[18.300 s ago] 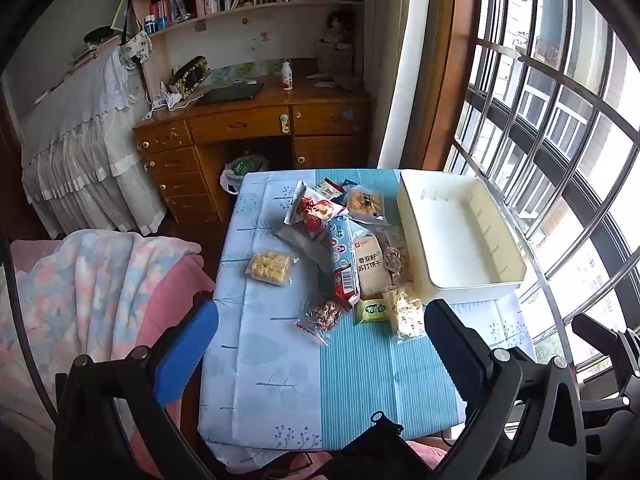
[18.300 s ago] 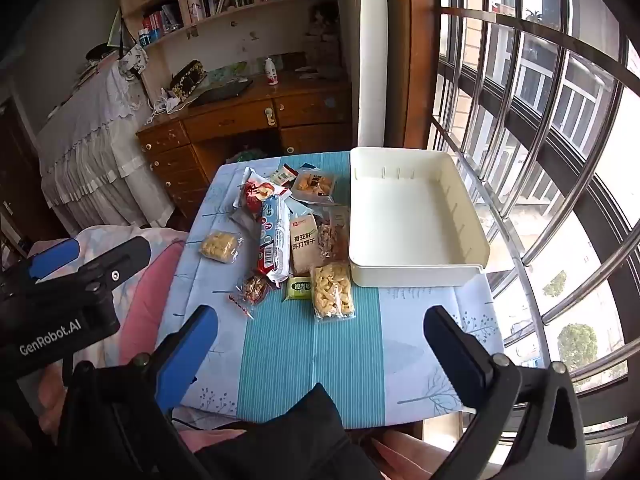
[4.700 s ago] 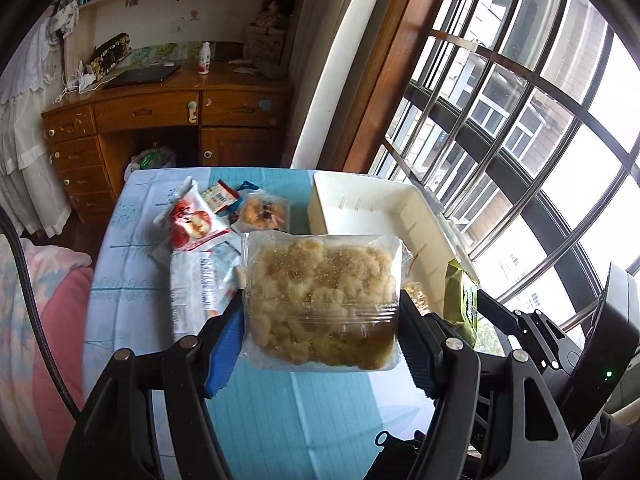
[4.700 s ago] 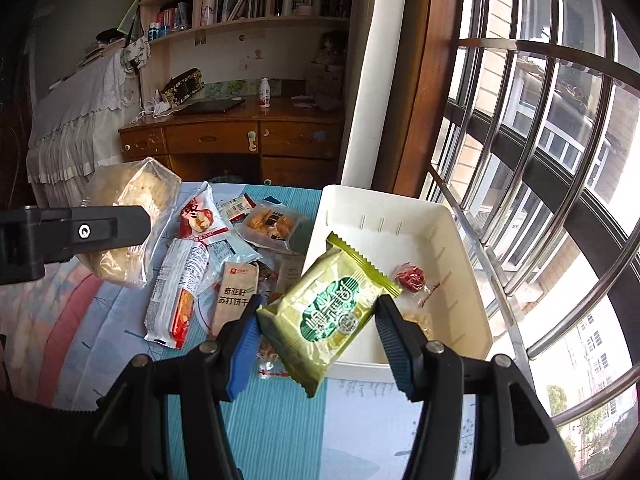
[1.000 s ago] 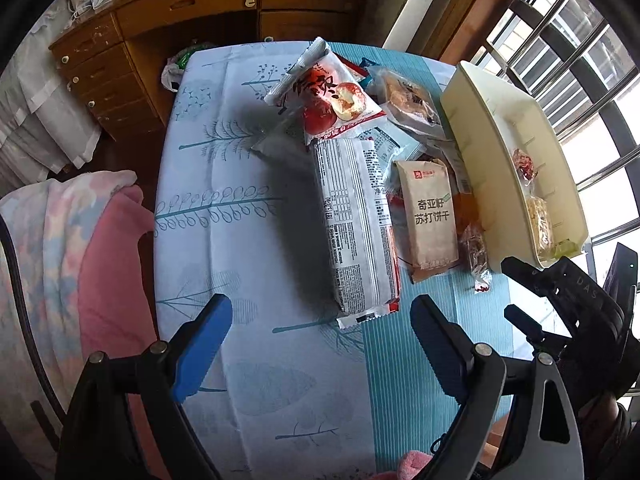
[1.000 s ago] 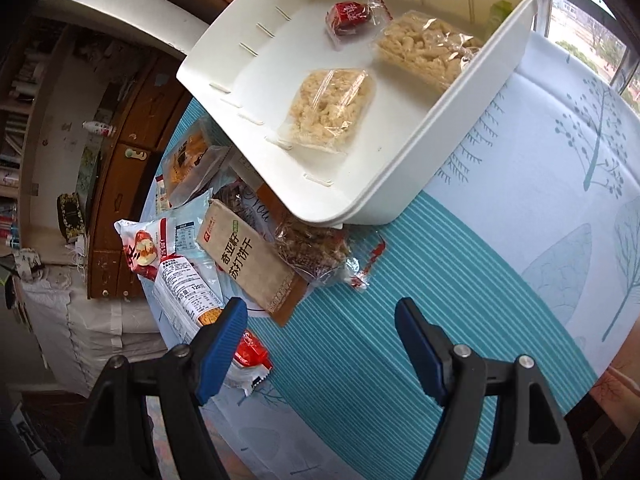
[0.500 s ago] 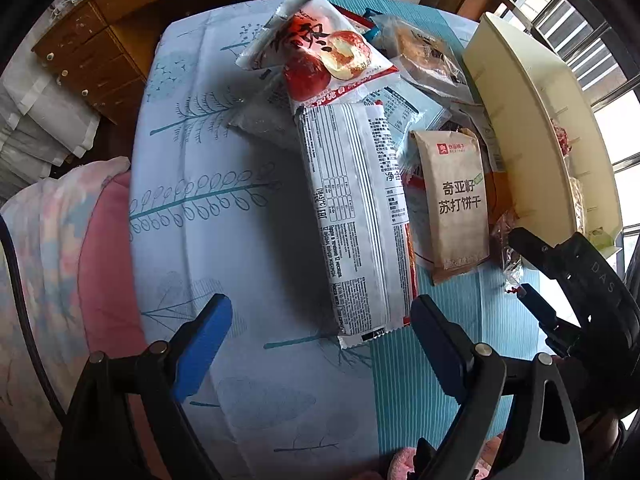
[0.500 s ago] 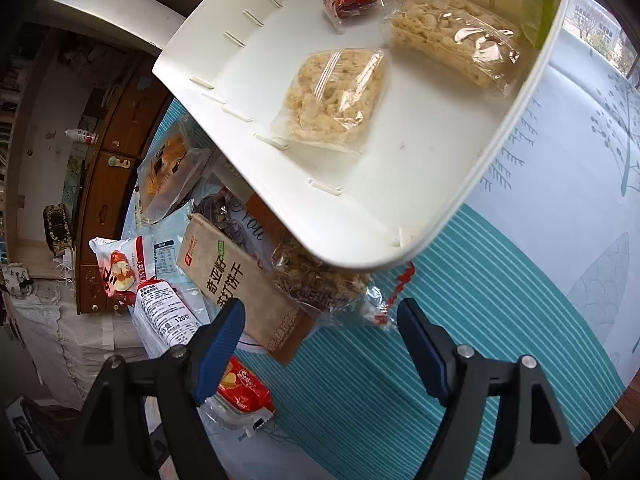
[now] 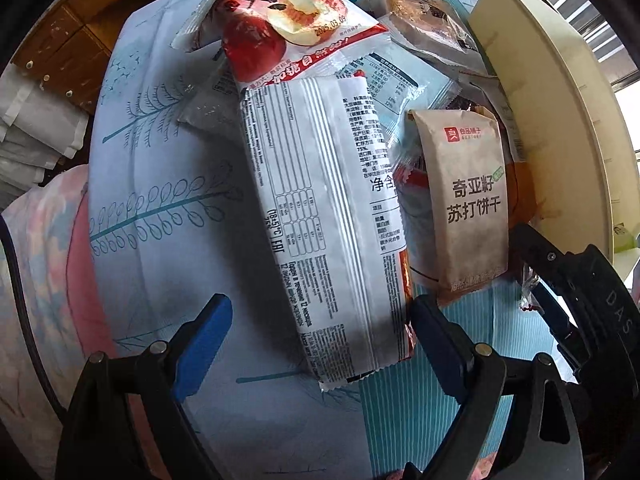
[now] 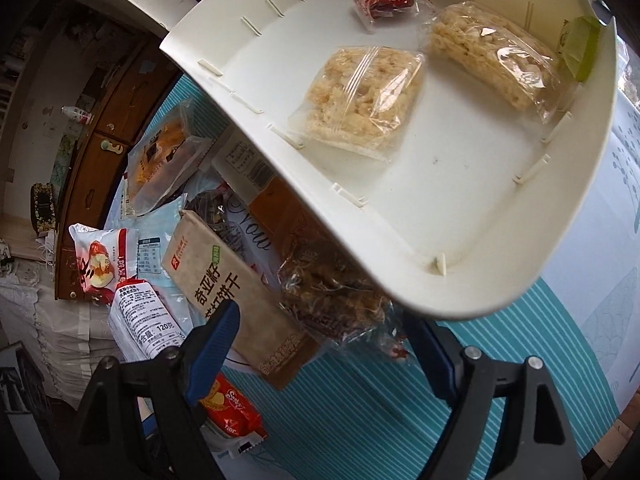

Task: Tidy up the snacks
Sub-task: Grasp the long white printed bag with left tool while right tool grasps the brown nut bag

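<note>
The left tongs [image 9: 316, 332] gape empty over the long white packet [image 9: 324, 216]; beside the white bin [image 10: 480, 208], the right tongs [image 10: 320, 328] are opening, holding nothing.

Left wrist view looked straight down, close over the table [image 9: 168, 216]; right wrist view looked steeply down at the bin [image 10: 500, 280]; both shared the cracker packet [image 9: 468, 200].

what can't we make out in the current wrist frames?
- Left wrist view: inside of the white bin is hidden by its own wall.
- Right wrist view: the green packet is mostly behind the bin wall; the brown snack bag runs under the bin.
- Left wrist view: the dark-wrapped packet is buried under the kraft cracker pack.
</note>
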`<state>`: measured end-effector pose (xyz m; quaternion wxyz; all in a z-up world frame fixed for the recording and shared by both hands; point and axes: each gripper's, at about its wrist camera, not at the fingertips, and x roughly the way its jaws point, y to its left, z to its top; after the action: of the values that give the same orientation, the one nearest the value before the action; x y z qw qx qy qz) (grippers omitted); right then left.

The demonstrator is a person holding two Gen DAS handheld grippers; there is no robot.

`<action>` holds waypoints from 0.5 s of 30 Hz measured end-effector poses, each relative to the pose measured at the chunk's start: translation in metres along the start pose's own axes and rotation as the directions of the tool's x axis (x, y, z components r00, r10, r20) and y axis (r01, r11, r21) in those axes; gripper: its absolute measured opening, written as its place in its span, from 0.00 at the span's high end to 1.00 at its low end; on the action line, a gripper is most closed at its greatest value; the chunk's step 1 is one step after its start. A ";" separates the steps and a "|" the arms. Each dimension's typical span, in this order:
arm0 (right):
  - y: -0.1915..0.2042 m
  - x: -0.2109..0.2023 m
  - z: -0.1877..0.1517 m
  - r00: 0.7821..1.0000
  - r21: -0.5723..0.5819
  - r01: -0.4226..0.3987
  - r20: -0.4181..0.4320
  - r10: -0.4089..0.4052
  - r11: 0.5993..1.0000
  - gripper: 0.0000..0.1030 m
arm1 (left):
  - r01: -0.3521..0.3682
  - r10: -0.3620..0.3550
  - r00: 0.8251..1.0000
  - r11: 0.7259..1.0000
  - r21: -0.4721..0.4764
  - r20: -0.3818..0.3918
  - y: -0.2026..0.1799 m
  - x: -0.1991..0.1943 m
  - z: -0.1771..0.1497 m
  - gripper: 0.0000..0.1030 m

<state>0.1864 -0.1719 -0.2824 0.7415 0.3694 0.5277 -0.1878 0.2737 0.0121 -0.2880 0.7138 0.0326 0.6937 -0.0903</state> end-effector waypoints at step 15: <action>-0.002 -0.003 0.011 1.000 -0.028 0.000 0.008 0.000 1.000 0.45 | 0.079 -0.082 0.995 0.996 -0.050 -0.060 0.005 0.021 0.015 0.45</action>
<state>0.1906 -0.1818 -0.2788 0.7487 0.3582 0.5274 -0.1817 0.2894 0.0125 -0.3091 0.6883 -0.0097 0.7182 -0.1014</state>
